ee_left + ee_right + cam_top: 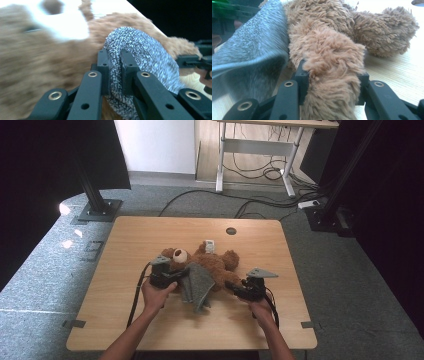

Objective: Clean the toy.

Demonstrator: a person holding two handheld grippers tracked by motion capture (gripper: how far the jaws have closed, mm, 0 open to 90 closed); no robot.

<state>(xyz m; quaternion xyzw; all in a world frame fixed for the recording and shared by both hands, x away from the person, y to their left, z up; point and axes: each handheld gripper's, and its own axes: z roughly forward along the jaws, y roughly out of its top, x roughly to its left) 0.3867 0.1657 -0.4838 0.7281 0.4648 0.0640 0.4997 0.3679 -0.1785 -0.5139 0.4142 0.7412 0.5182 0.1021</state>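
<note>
nearest, at the table's [280,330] front edge: two forearms entering from below, left hand [156,296] and right hand [261,309], each around a black gripper with a trailing cable.

left gripper [181,274]: jaws closed on a fold of grey cloth [197,282]. in the left gripper view [115,65] the knit cloth [142,55] bulges up between the two jaws and arches over to the right; brown fur lies behind and to the left of it, blurred.

right gripper [231,285]: grey three-cornered plate on top, jaws clamped on a limb of the bear [212,265]. in the right gripper view [332,80] the fur of the limb [329,65] fills the gap between the jaws, pressed on both sides.

cloth: grey, draped over the bear's near side and hanging down onto the tabletop between the two grippers.

bear: brown plush, lying on the table's middle, head toward the left with a pale muzzle, limbs spread to the right; white tag [209,245] at its far side.

table: light wood, with a round dark hole [231,231] near its far edge.

beyond: grey carpet, black cables [250,202] across the floor, black stand bases at left [99,211] and right [325,217], a white-legged desk [260,145] at the back.
</note>
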